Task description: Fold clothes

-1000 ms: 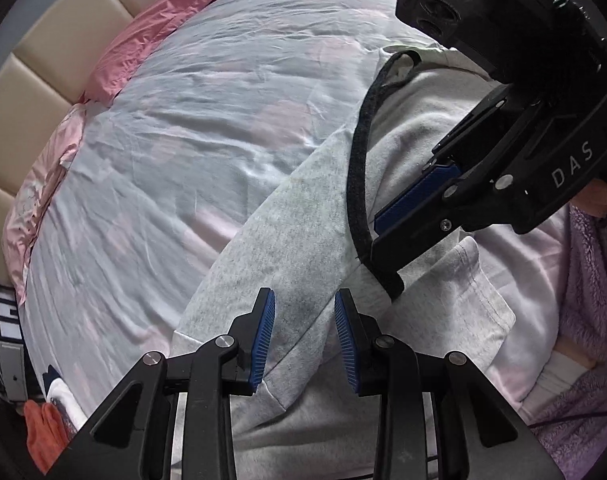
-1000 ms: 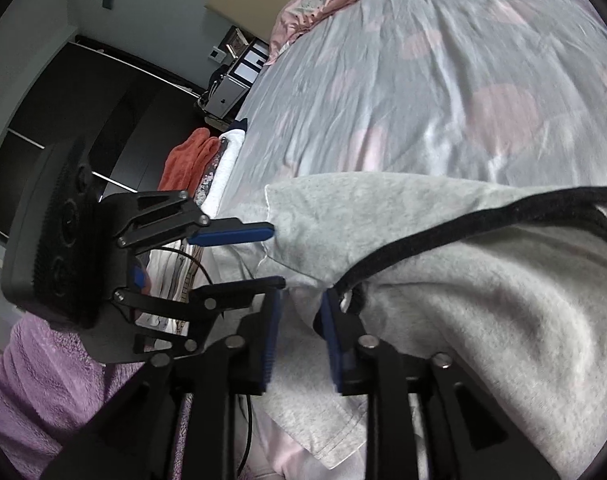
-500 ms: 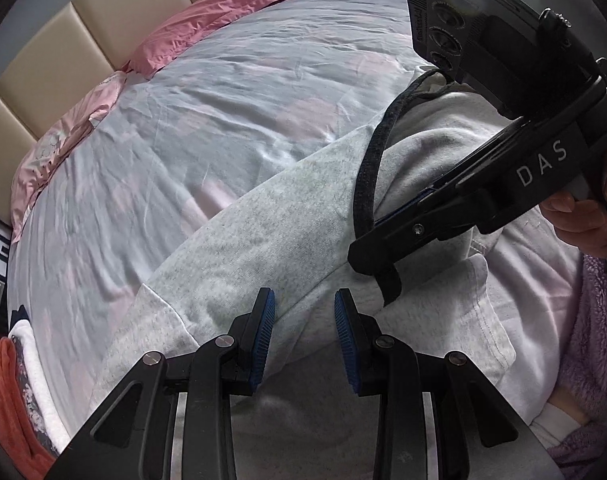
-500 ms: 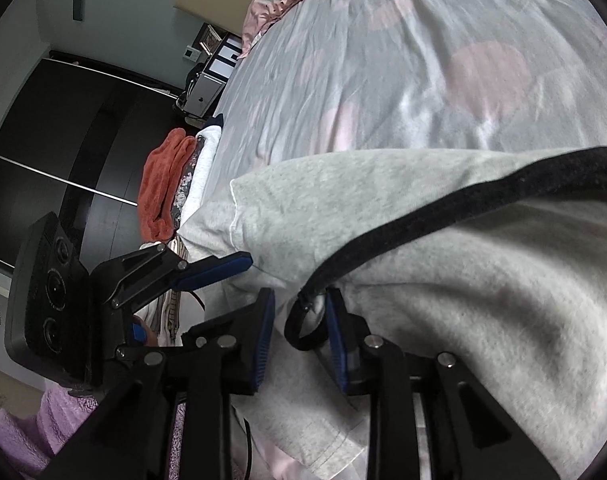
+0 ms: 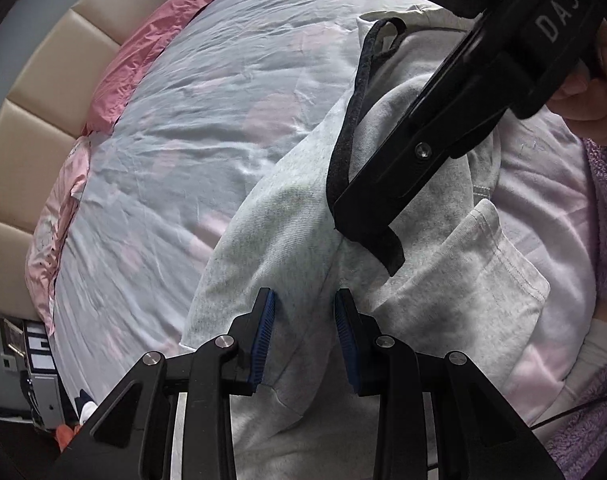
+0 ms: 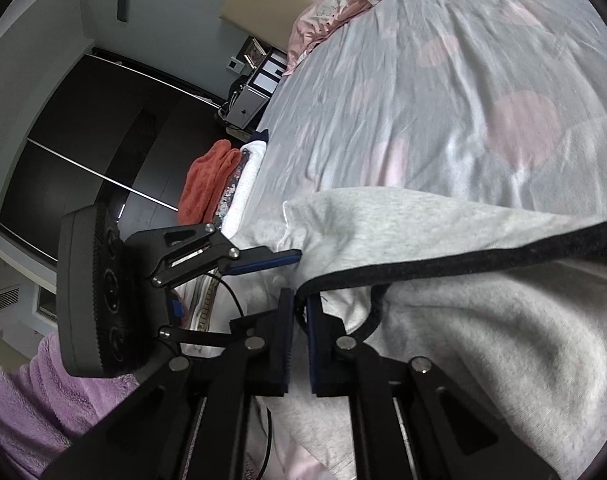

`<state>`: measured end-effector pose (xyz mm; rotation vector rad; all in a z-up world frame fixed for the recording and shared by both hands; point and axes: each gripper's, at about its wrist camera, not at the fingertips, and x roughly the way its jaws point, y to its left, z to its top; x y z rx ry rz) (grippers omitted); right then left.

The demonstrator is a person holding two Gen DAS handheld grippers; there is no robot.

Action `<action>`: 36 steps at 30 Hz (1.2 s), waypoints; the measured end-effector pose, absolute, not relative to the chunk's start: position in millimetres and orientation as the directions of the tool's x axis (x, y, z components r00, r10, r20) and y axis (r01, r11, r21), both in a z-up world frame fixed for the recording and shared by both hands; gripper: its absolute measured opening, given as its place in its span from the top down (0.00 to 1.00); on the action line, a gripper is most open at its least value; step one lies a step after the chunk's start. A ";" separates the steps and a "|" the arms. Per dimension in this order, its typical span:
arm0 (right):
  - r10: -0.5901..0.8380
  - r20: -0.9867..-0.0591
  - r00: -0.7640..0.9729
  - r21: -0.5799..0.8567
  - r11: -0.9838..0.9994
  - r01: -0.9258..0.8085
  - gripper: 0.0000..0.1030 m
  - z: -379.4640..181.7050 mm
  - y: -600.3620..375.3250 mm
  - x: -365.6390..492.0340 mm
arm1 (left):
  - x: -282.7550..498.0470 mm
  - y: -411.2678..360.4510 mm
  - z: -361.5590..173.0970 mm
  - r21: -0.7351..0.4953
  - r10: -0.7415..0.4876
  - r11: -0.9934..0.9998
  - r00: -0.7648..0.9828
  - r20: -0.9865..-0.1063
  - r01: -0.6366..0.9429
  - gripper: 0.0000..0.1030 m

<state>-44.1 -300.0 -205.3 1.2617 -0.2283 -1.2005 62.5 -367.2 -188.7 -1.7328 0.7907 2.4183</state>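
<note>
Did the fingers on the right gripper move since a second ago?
Yes. The right gripper fingers are closing together onto the dark trim of the grey garment, while the bed sheet behind barely shifts.

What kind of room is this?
Most likely a bedroom: a made bed with a padded headboard, pink pillows, and a dark wardrobe beside it.

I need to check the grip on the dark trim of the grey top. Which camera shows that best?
The right wrist view: the right gripper is closing on the dark trim there. The left wrist view shows the trim from above, but the gripper's body hides the pinch.
</note>
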 end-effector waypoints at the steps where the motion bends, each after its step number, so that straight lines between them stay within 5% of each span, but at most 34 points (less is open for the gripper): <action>1: -0.785 -0.446 0.429 0.813 -0.155 0.561 0.94 -203.5 -299.2 -44.6 | 61.3 -366.4 -188.3 0.366 -0.237 -0.865 -0.364 -0.901 -0.342 0.68; 4: -0.797 -0.418 0.436 0.824 -0.130 0.551 0.94 -199.1 -297.5 -47.1 | 60.4 -361.3 -184.0 0.370 -0.233 -0.869 -0.387 -0.892 -0.329 0.68; 9: -0.801 -0.406 0.439 0.824 -0.114 0.555 0.94 -194.9 -296.9 -48.2 | 61.0 -365.7 -175.9 0.350 -0.254 -0.923 -0.427 -0.868 -0.161 0.93; 17: -0.790 -0.505 0.347 0.751 -0.203 0.629 0.91 -190.8 -284.5 -43.9 | 69.4 -384.7 -184.0 0.258 -0.295 -0.955 -0.444 -0.846 0.144 0.95; 19: -0.790 -0.541 0.288 0.717 -0.254 0.649 0.86 -188.5 -274.4 -44.6 | 69.8 -387.4 -186.7 0.249 -0.298 -0.954 -0.445 -0.845 0.165 0.95; 21: -0.798 -0.567 0.203 0.678 -0.313 0.665 0.68 -182.8 -258.6 -48.5 | 70.4 -390.0 -188.6 0.238 -0.298 -0.953 -0.451 -0.841 0.185 0.95; 28: -0.660 -0.741 -0.121 0.377 -0.558 0.739 0.64 -138.8 -216.1 -72.6 | 72.9 -388.9 -186.5 0.231 -0.296 -0.954 -0.489 -0.821 0.190 0.95; 36: -0.337 -0.918 -0.206 0.037 -0.593 0.804 0.67 -142.1 -207.6 -120.6 | 69.6 -404.8 -186.1 0.148 -0.244 -0.962 -0.476 -0.845 0.231 0.95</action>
